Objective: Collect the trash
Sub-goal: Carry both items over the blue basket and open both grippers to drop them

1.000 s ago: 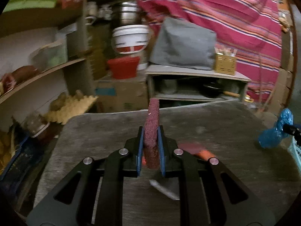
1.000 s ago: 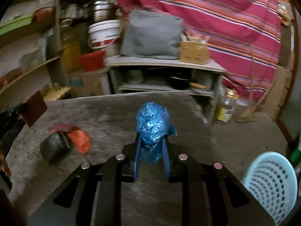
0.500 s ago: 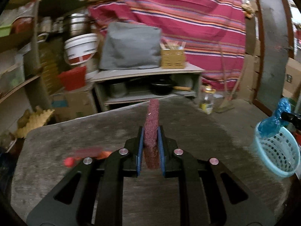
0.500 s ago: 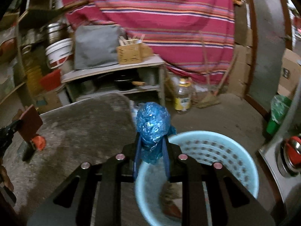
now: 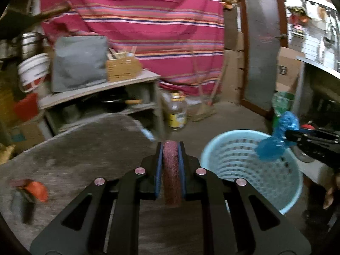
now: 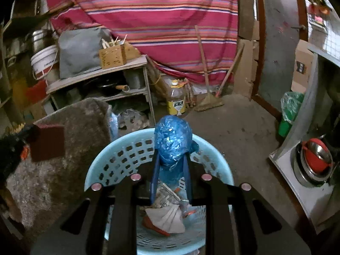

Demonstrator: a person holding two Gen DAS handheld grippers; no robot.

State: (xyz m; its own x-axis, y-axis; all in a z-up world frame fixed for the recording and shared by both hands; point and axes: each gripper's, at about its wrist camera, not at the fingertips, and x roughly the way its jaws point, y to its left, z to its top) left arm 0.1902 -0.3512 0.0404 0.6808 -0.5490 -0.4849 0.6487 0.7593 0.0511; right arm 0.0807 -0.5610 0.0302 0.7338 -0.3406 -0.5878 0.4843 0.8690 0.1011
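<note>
- Left gripper [image 5: 171, 165] is clamping a flat maroon scouring pad [image 5: 171, 174] on edge between its blue pads; the coarse, fibrous slab is sticking up past the fingertips.
- Right gripper [image 6: 171, 165] is squeezing a crumpled blue plastic bag [image 6: 172, 143], a shiny, crinkled ball bulging above the jaws, and is hanging directly over the basket.
- Pale blue laundry-style basket [image 6: 119, 155], round and perforated with rows of slots, is standing on the floor just beside the table; it is holding crumpled paper [image 6: 167, 216] and other scraps.
- From the right wrist view, the scouring pad [image 6: 47, 143] is showing as a square face over the table's edge, left of the basket.
- Grey, rough-textured table [image 5: 85, 148] is carrying blurred leftovers at its left side, among them an orange scrap [image 5: 37, 192].
- Behind, a striped magenta cloth [image 5: 138, 27] is draping the wall above a low shelf unit [image 5: 102, 89] bearing a grey fabric cover and a woven box; a yellow-labelled plastic bottle [image 5: 177, 112] and a broom are resting on the bare concrete floor.
</note>
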